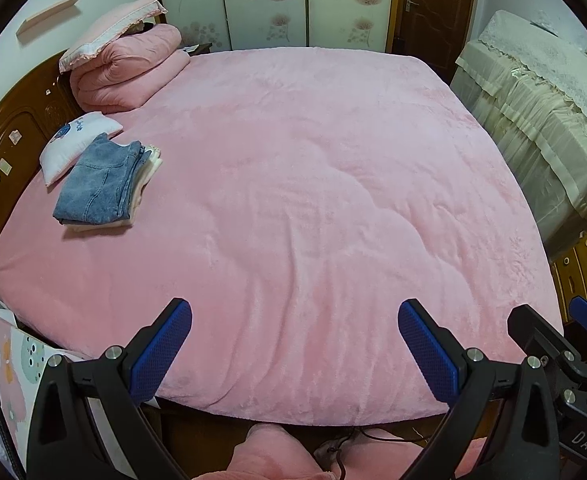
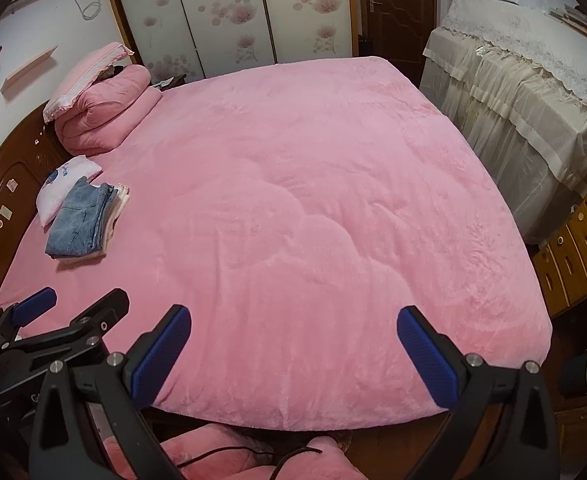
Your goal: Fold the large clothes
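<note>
Your left claw (image 1: pixel 295 344) and right claw (image 2: pixel 294 350) both gape wide and empty over the pink bed (image 1: pixel 313 200), folded jeans (image 1: pixel 101 180) lying at ten o'clock.

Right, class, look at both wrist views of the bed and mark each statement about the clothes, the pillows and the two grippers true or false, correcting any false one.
1. The folded jeans lie on top of a stack of paler folded clothes. True.
2. The left gripper is shut on the jeans. False: its jaws stand wide apart over the pink bed cover, holding nothing.
3. The small white pillow sits beside the stack, near the wooden headboard. True.
4. The right gripper grips a corner of the bed cover. False: it is open and empty.
5. A rolled pink quilt lies at the far corner with a pink pillow on it. True.
6. An unfolded garment is spread across the bed's middle. False: only the cover shows there.
</note>
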The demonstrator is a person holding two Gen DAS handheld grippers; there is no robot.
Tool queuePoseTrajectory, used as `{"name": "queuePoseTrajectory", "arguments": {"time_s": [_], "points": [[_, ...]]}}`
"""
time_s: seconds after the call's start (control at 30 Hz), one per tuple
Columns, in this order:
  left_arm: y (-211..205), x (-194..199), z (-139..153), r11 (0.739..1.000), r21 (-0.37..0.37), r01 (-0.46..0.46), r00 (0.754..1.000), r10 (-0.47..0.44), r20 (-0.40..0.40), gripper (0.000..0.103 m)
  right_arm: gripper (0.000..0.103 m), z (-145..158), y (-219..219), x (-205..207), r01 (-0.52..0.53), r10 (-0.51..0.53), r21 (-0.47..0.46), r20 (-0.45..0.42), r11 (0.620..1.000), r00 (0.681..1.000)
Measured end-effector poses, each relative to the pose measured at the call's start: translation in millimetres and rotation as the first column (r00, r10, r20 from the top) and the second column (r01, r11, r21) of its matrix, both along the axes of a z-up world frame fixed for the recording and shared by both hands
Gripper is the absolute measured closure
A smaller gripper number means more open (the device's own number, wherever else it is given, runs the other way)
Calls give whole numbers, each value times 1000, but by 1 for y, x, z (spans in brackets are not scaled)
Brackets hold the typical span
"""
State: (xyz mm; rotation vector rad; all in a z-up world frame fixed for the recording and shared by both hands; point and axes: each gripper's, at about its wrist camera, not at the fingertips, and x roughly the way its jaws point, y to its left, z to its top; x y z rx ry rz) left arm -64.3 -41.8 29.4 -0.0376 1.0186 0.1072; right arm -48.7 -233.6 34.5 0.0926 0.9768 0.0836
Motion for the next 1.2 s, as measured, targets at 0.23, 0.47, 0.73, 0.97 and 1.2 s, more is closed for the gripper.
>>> {"name": "queuePoseTrajectory", "arguments": {"time_s": [0.23, 0.47, 0.73, 0.97, 1.2], "points": [[3, 4, -3, 1000, -1, 8, 1000, -8, -7, 1, 0, 1, 1, 1, -1, 1, 0, -5, 1000, 1000], [1, 7, -3, 1000, 3, 12, 1000, -12, -8, 1, 0, -1, 1, 7, 1, -1, -2, -11, 1000, 1000], [3, 13, -5, 1000, -2, 18, 1000, -18, -24, 1, 0, -3, -1, 10, -3, 3, -3, -24, 1000, 1000], [1, 16, -2, 1000, 9, 12, 1000, -11, -21, 1, 0, -4, -4, 14, -9, 9, -1, -28, 1000, 1000], [-3, 12, -1, 1000, 20, 1, 1000, -1, -16, 1, 0, -4, -10, 20, -26, 26, 0, -32, 1000, 999]]}}
